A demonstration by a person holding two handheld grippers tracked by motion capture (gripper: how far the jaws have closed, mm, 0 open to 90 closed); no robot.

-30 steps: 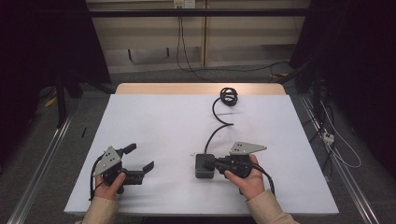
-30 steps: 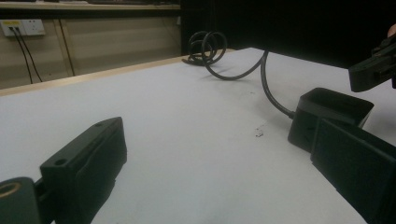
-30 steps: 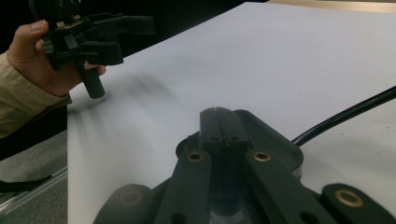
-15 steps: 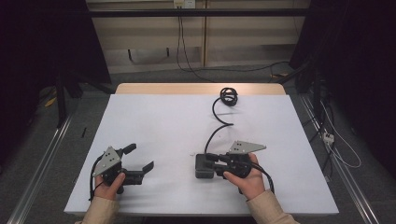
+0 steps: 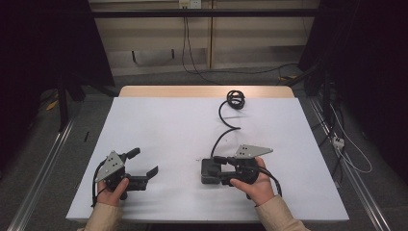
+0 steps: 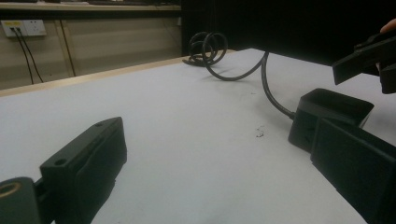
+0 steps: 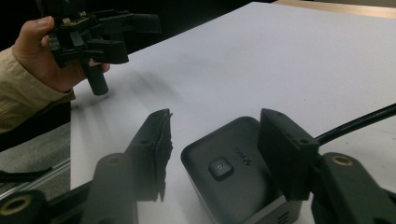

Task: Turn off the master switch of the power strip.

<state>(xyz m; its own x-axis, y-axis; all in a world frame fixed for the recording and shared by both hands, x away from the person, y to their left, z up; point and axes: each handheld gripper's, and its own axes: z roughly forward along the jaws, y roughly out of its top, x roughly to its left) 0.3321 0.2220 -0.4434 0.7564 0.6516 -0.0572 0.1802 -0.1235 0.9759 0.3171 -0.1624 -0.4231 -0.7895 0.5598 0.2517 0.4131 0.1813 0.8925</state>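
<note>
My right gripper [image 7: 212,140] over black power adapter [image 7: 233,172] (table front, right of centre), jaws just been opening, now apart, adapter between, pads clear. Step: releasing. Left gripper [image 5: 144,163] open, idle. Next: lift straight off, avoid adapter cord [image 5: 223,118].

black box [image 7: 233,175]: near end cut off by bottom edge, logo too small to read | cable [image 7: 355,122]: runs off right edge | right claw [image 5: 215,169]: hides box's side
</note>
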